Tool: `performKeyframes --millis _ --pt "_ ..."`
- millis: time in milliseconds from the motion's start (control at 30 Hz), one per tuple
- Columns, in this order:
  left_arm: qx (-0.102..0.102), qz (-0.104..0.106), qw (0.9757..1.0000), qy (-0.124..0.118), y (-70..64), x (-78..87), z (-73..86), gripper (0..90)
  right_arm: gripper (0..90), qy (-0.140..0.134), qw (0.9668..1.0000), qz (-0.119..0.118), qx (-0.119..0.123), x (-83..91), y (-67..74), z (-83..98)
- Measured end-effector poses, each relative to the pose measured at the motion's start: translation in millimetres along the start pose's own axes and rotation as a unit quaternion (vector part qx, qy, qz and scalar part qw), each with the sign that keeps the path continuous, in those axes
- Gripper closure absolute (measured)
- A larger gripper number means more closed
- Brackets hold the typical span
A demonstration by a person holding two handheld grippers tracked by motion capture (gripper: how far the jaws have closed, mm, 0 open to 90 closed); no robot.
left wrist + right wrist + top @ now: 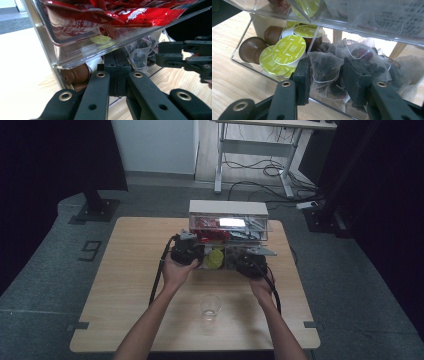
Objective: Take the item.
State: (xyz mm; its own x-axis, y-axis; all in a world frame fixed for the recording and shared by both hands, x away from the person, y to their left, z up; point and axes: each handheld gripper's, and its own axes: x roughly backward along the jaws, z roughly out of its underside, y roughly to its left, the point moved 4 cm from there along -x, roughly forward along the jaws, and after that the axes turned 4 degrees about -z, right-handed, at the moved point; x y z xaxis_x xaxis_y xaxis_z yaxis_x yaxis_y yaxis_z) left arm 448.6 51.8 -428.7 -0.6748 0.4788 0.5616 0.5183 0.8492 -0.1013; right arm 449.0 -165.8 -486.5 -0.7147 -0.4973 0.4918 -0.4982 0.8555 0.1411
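- The clear acrylic two-tier organiser [265, 227] stands at the far middle of the pale wooden bench [125, 270], with both hands right up against its front.
- The right gripper [325, 75] reaches into the lower right compartment, its jaws standing apart around a translucent pyramid tea bag of dark leaves [324, 66]. The left pad sits against the bag's side; the right pad is just beside it, and I cannot tell whether it presses.
- More mesh tea bags [367, 60] are heaped behind and to the right, crowding the jaws.
- A clear divider wall [312, 42] runs just left of the jaws; beyond it lie brown coffee capsules with yellow-green foil lids [288, 50], tipped on their sides.
- The left gripper [117, 72] has its jaws pressed together with nothing between them, tips at the front edge of the lower tier beside a brown capsule [75, 73].
- Directly above the left gripper, the pulled-out upper drawer [57, 47] overhangs, stuffed with red foil sachets [120, 13].
- From the left gripper view, the right gripper comes in from the right towards the tea bags.
- An empty clear plastic cup [210, 307] stands upright on the near part of the bench, between the person's forearms and well apart from the organiser.
- Black cables [159, 275] trail back from both grippers.
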Motion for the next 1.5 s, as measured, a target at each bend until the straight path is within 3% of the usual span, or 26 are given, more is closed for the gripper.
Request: performKeyframes --millis 600,733,933,1267,1300,1367,1500 --pt "-0.003 0.000 1.0000 0.001 0.2 -1.0 0.2 89.7 63.4 0.015 0.9997 0.020 -0.002 -22.1 -1.1 1.7" --pt "-0.003 -0.002 1.0000 0.001 0.9 0.1 -0.1 89.7 72.2 0.016 0.9996 0.022 -0.004 -24.3 -3.5 2.6" --pt "-0.001 -0.001 1.0000 0.000 1.8 0.5 0.6 89.7 88.7 0.016 0.9998 0.007 -0.012 -21.8 -5.7 2.1" --pt "-0.003 -0.003 1.0000 0.001 1.6 0.6 0.5 89.5 88.8 -0.003 0.9999 -0.009 -0.005 -9.5 -2.5 -5.3" --pt "-0.003 -0.003 1.0000 0.001 1.5 0.7 0.5 89.5 86.4 -0.001 1.0000 -0.007 -0.005 -9.4 -2.6 -5.7" --pt "-0.002 -0.003 1.0000 0.001 1.4 0.8 0.5 89.5 73.2 -0.004 0.9999 -0.009 -0.013 -10.7 -3.5 -6.5" --pt "-0.002 -0.002 1.0000 0.000 0.8 0.6 0.3 89.4 64.7 0.004 0.9999 0.003 -0.012 -18.1 -5.2 -4.6"
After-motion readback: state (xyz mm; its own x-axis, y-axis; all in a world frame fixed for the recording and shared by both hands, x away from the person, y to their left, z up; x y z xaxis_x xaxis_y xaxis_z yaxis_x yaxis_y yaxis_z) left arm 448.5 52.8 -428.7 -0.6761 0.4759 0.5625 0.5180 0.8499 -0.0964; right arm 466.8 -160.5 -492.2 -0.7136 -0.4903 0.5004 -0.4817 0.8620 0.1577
